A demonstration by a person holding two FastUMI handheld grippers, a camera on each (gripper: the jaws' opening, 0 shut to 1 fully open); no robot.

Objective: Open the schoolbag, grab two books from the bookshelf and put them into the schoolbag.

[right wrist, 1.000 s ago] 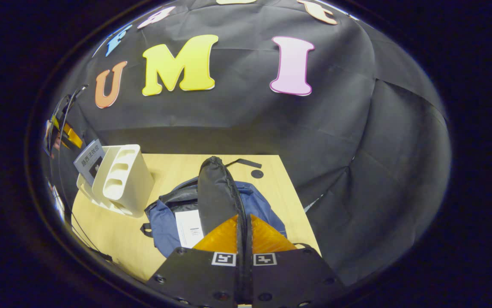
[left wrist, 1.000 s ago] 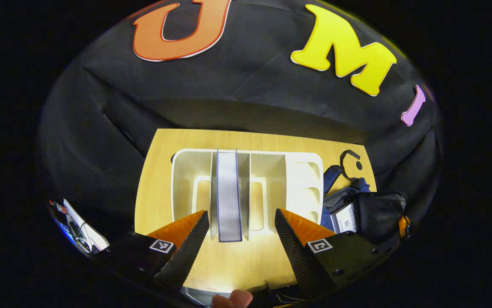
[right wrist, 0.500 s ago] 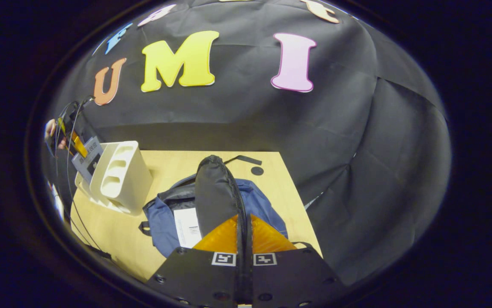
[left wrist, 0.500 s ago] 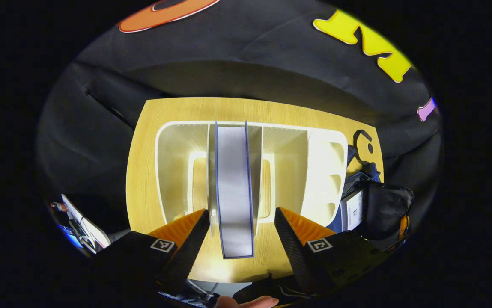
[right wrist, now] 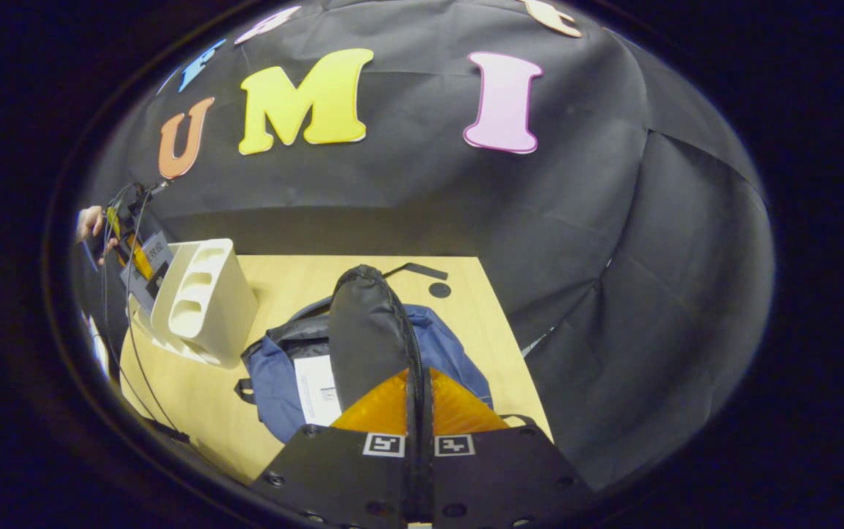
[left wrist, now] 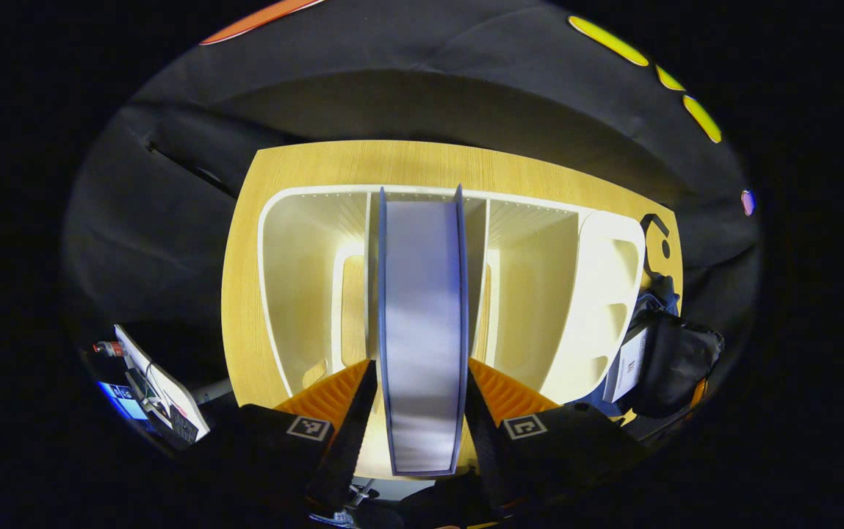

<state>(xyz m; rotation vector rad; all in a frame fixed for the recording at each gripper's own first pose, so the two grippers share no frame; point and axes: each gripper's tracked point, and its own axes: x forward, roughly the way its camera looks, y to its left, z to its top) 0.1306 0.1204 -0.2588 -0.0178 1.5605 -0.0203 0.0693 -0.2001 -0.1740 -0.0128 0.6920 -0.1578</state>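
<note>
On the wooden table [left wrist: 245,294]: white bookshelf [left wrist: 297,279] with one upright book [left wrist: 422,323], left gripper [left wrist: 419,411] fingers pressed against both its covers. Beside it, blue schoolbag [right wrist: 275,375], its black flap [right wrist: 366,330] pinched in the closed right gripper [right wrist: 419,397].

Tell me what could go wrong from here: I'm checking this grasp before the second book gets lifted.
1. The left gripper straddles the book at its near end; lifted from there, the book may tip or slip.
2. The book stands between the bookshelf dividers; a skewed pull could drag the shelf.
3. The right gripper pinches the schoolbag flap; if it slips, the opening may fall shut.
</note>
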